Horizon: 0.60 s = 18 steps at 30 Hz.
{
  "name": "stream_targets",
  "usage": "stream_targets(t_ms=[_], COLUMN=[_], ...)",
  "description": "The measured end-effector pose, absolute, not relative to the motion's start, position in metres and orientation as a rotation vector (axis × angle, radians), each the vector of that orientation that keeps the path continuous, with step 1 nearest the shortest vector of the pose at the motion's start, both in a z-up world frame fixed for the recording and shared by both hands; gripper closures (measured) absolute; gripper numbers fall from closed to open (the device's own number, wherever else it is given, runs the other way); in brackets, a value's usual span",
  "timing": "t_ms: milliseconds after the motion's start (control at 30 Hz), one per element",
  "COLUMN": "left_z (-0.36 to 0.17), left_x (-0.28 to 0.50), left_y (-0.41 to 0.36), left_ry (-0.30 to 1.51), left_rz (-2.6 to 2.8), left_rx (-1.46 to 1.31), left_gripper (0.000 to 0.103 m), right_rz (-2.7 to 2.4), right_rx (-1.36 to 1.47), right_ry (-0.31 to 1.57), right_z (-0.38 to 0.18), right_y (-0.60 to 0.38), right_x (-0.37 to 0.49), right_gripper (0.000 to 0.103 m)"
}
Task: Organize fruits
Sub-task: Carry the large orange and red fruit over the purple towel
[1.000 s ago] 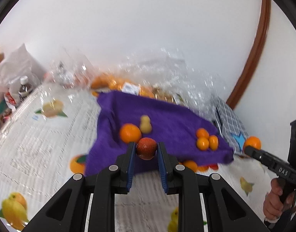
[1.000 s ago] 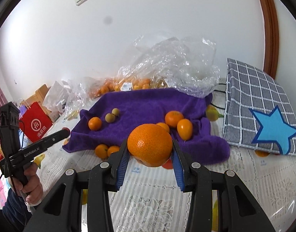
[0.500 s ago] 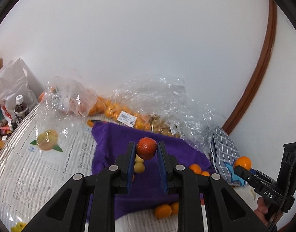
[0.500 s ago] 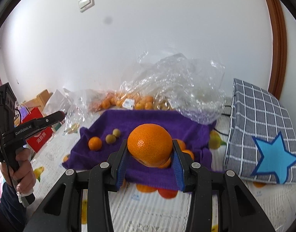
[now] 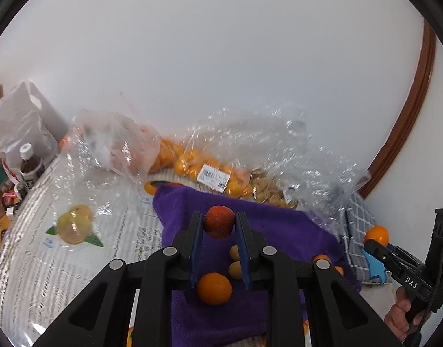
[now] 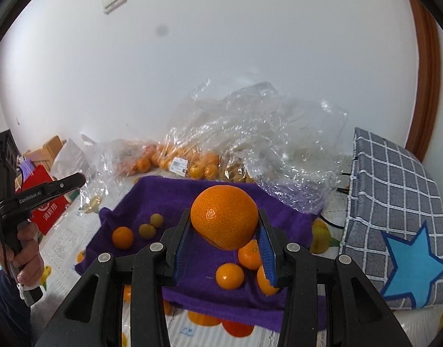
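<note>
- Fruits were the matter in hand: the left gripper was clenched on a small red fruit, the right gripper on a large orange, both held in the air above the purple towel.
- The step looked like a carry, each hand with one piece lifted and not yet set down.
- The next move probably called for choosing a group for each piece and lowering it gently before letting go, since round fruit can roll.
- On the towel lay a small orange beside two yellowish fruits, well apart from a cluster of three oranges.
- Clear plastic bags behind the towel held many more oranges; the checked bag showed no contents.
</note>
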<state>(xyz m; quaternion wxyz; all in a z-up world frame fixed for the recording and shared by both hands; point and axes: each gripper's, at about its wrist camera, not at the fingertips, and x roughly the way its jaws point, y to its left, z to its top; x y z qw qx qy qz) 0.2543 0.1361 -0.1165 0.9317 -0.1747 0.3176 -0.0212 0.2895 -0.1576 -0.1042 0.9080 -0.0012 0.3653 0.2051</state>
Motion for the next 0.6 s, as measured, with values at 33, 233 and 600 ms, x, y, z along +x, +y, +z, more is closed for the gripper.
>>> stream_targets(t_ms=[33,233,600], left_z=[-0.121,-0.146,-0.177], left_x=[0.260,0.293,0.317], left_y=[0.136,0.131,0.117], left_ry=[0.662,0.744,0.858], left_rz=[-0.045,-0.036,-0.006], left_rx=[-0.362,-0.354,-0.277], left_gripper=[0.081,0.081,0.081], right_rz=[0.423,0.399,0.402], right_rx=[-0.007,-0.028,-0.097], right_ry=[0.762,0.820,0.943], right_z=[-0.108,-0.132,-0.179], right_y=[-0.157,-0.160,-0.148], right_x=[0.294,0.326,0.370], right_gripper=[0.061,0.061,0.061])
